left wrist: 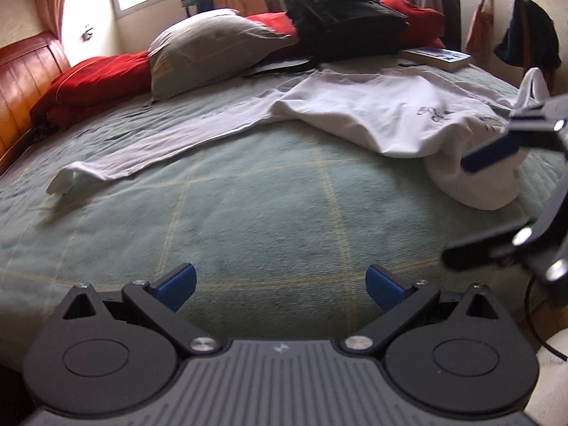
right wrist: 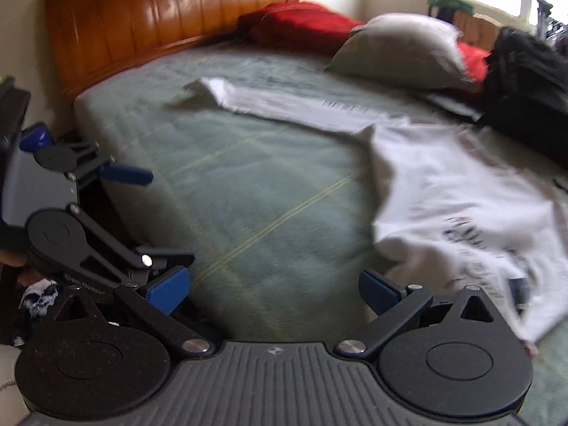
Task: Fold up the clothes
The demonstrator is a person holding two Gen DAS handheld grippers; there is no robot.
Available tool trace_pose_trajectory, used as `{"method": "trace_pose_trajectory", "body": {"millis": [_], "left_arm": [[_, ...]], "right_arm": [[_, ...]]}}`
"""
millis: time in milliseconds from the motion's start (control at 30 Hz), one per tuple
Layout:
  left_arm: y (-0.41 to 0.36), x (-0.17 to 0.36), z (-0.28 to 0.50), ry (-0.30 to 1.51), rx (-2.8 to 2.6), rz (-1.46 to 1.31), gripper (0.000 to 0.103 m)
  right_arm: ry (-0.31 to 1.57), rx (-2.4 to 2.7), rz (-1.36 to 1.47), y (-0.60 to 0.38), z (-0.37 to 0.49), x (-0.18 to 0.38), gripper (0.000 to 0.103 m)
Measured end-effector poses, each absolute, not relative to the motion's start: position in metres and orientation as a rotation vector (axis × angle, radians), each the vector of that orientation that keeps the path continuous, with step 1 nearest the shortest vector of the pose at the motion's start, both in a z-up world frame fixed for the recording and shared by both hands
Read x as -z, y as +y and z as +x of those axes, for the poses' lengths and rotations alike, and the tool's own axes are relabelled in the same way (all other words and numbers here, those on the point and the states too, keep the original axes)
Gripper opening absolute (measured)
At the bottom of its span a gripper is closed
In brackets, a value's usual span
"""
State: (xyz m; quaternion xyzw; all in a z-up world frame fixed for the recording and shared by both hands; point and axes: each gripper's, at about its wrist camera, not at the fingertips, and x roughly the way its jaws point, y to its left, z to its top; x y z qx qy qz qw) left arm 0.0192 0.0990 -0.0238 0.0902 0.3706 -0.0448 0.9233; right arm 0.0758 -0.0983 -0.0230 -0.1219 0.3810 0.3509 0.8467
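A white long-sleeved shirt (left wrist: pixel 372 113) lies on the green bedspread (left wrist: pixel 248 213), crumpled at the right of the left wrist view, with one sleeve (left wrist: pixel 149 152) stretched out flat toward the left edge of the frame. Behind it, across the top of the frame, sit a grey pillow (left wrist: pixel 209 49), red bedding (left wrist: pixel 92 81), a black backpack (left wrist: pixel 344 17) and a book (left wrist: pixel 440 57).

The left gripper (left wrist: pixel 282 287) hangs over bare bedspread at the bottom centre, its blue fingers (left wrist: pixel 177 285) spread wide with nothing between them. The right gripper (right wrist: pixel 273 291) is just as wide and just as empty — in its own view the shirt's body sits at the right of the frame, its near edge just beside the right-hand finger.

No fold looks started yet; the body is bunched and partly doubled over itself. To my eye the sensible thing is to take two separate edges of the body, one per gripper, and draw it flat before folding — pinching a single layer only, and keeping that long sleeve from dragging underneath.
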Motion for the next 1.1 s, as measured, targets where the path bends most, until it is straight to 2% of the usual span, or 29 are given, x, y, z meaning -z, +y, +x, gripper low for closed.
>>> {"method": "trace_pose_trajectory", "body": {"millis": [167, 567, 1100], "left_arm": [[0.097, 0.024, 0.024, 0.765, 0.08, 0.193, 0.101], [0.085, 0.033, 0.041, 0.806, 0.078, 0.179, 0.101], [0.059, 0.035, 0.063, 0.845, 0.074, 0.202, 0.101]], "right_arm": [[0.878, -0.699, -0.21, -0.093, 0.091, 0.042, 0.103], [0.898, -0.662, -0.153, -0.108, 0.102, 0.053, 0.103], [0.818, -0.42, -0.138, -0.192, 0.172, 0.037, 0.103]]}}
